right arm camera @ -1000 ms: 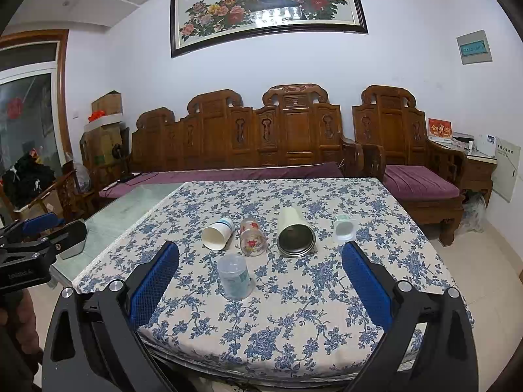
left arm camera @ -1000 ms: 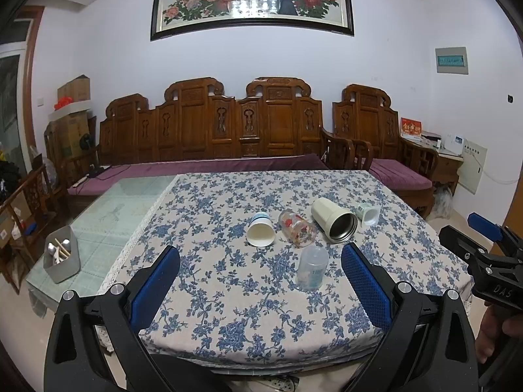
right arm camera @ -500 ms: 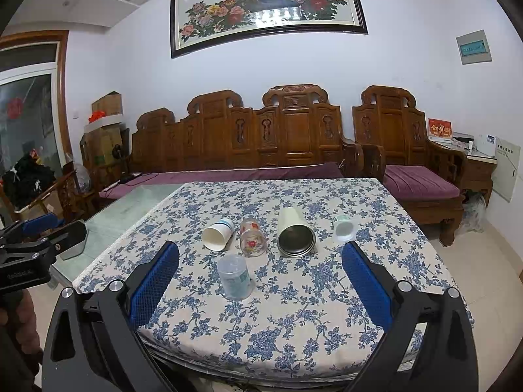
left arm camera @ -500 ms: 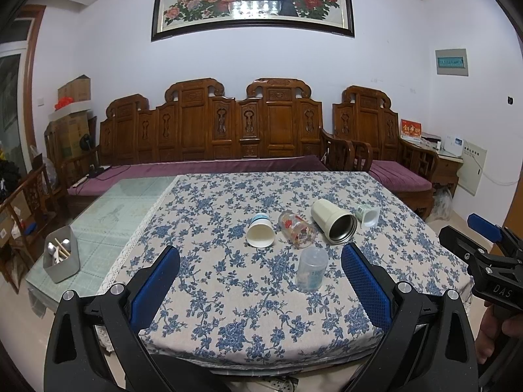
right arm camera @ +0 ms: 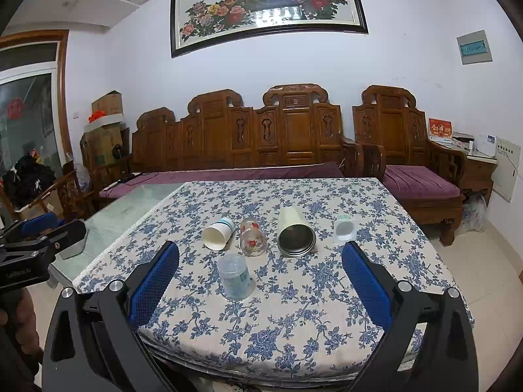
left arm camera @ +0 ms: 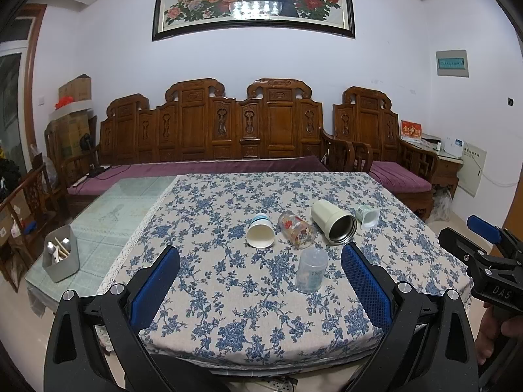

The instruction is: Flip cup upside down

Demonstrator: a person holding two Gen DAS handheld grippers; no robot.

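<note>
A clear plastic cup [left arm camera: 311, 269] [right arm camera: 233, 276] stands on the flowered tablecloth [left arm camera: 228, 281] near the front. Behind it lie a white paper cup [left arm camera: 260, 231] [right arm camera: 217, 233], a flowered glass [left arm camera: 296, 230] [right arm camera: 252, 236], a cream steel tumbler [left arm camera: 333, 222] [right arm camera: 295, 231] and a small pale green cup [left arm camera: 368, 217] [right arm camera: 344, 227], all on their sides. My left gripper [left arm camera: 260, 285] is open and empty, short of the table's front edge. My right gripper [right arm camera: 260, 285] is open and empty, also short of the table.
A grey box of utensils [left arm camera: 61, 258] sits on the glass table part at the left. A carved wooden sofa [left arm camera: 228, 130] stands behind the table. The right gripper also shows at the right edge of the left wrist view [left arm camera: 483, 254].
</note>
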